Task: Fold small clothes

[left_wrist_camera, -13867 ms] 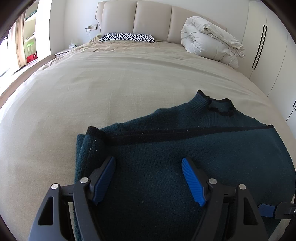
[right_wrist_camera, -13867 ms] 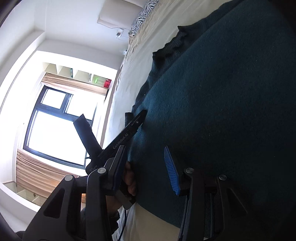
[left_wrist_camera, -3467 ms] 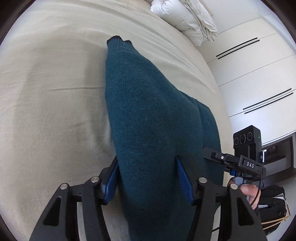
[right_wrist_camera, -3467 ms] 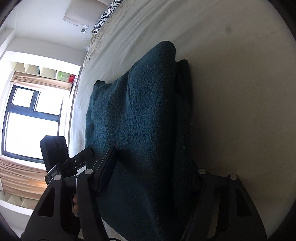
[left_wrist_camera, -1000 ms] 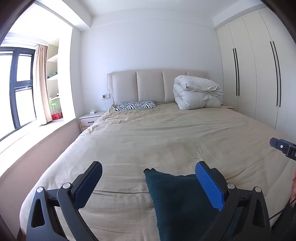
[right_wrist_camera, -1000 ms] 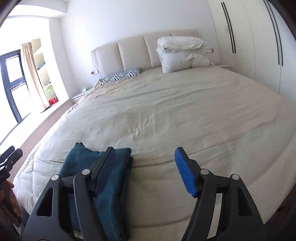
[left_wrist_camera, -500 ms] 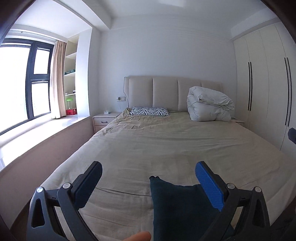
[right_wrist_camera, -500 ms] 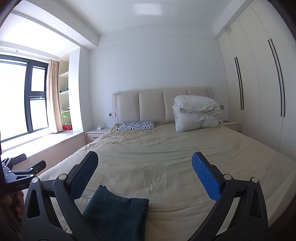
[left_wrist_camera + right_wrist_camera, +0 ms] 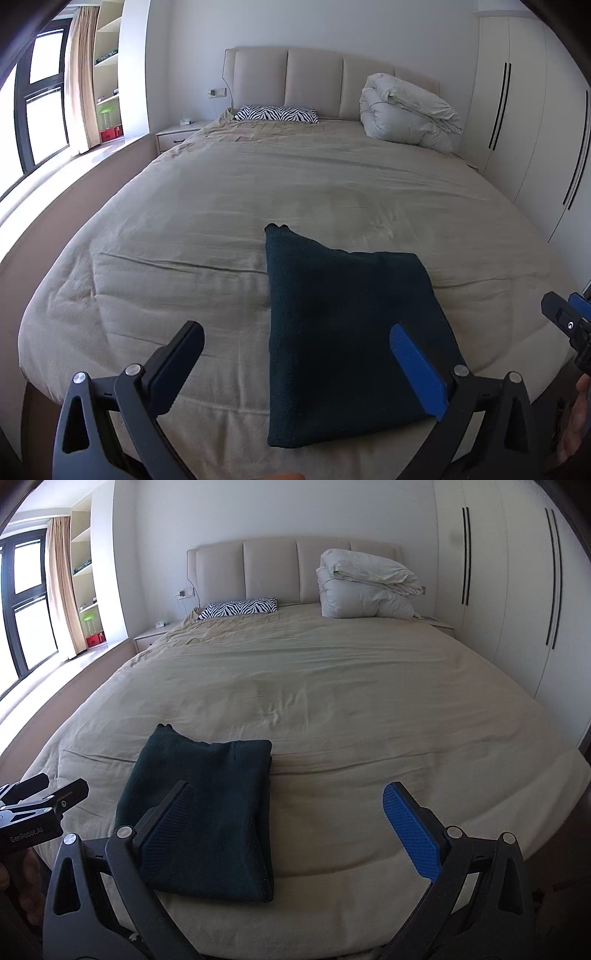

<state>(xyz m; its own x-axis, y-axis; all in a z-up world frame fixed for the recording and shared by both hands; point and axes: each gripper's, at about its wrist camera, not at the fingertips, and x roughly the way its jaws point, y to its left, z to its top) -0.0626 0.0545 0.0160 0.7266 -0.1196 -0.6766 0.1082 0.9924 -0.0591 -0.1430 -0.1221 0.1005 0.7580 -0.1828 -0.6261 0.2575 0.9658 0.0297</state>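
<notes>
A dark teal knitted sweater (image 9: 343, 332) lies folded into a compact rectangle on the beige bed (image 9: 258, 192), near its foot edge. It also shows in the right wrist view (image 9: 207, 805). My left gripper (image 9: 299, 369) is open and empty, held above the foot of the bed, its right finger over the sweater's right part. My right gripper (image 9: 291, 827) is open and empty, its left finger over the sweater's near part. Each gripper shows at the edge of the other's view.
A folded white duvet (image 9: 406, 110) and a zebra pillow (image 9: 277, 113) lie at the padded headboard. White wardrobes (image 9: 517, 590) stand along the right. A nightstand (image 9: 177, 134), shelves and a window are at the left.
Both grippers let go of the sweater, opened wide and pulled back from it. In the last half second both views tilted down toward the bed.
</notes>
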